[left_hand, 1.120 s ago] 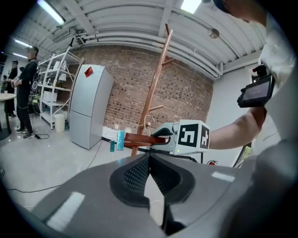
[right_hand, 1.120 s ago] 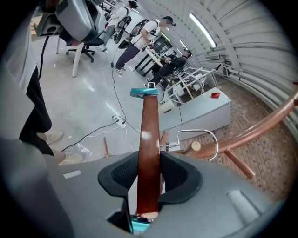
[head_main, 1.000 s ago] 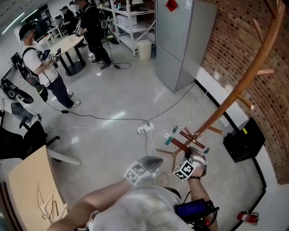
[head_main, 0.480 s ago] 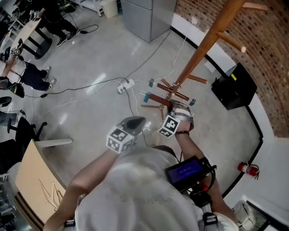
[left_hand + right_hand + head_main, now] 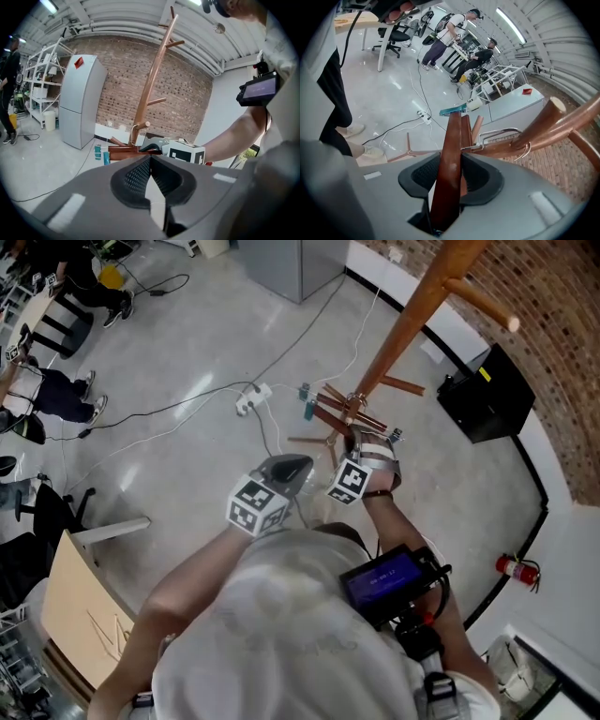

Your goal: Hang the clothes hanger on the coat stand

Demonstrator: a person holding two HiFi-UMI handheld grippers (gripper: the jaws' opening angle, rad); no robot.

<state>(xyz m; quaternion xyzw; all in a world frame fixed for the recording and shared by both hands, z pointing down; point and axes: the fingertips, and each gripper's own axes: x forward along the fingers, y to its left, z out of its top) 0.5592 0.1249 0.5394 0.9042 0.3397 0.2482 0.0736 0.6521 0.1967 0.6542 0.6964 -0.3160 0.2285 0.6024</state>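
Now the clothes hanger (image 5: 330,412) is down by the foot of the coat stand (image 5: 412,320).

On the left, a white power strip (image 5: 253,397) and its cables lie on the grey floor. Next comes the left gripper (image 5: 291,465); its claw is pinched together with nothing in it, and it stays just beside the hanger without touching it. The right gripper (image 5: 361,442) holds the brown wooden hanger, and its pads squeeze the wood from both sides. This claw has just opened a tiny bit more, with the wood between its jaws. Blue clips (image 5: 452,111) sit at the hanger's far end. Its wire hook (image 5: 506,133) curls round a low peg (image 5: 543,126) of the stand, but I cannot tell if it rests there. Further right, a black box (image 5: 483,395) sits by the brick wall (image 5: 562,306).
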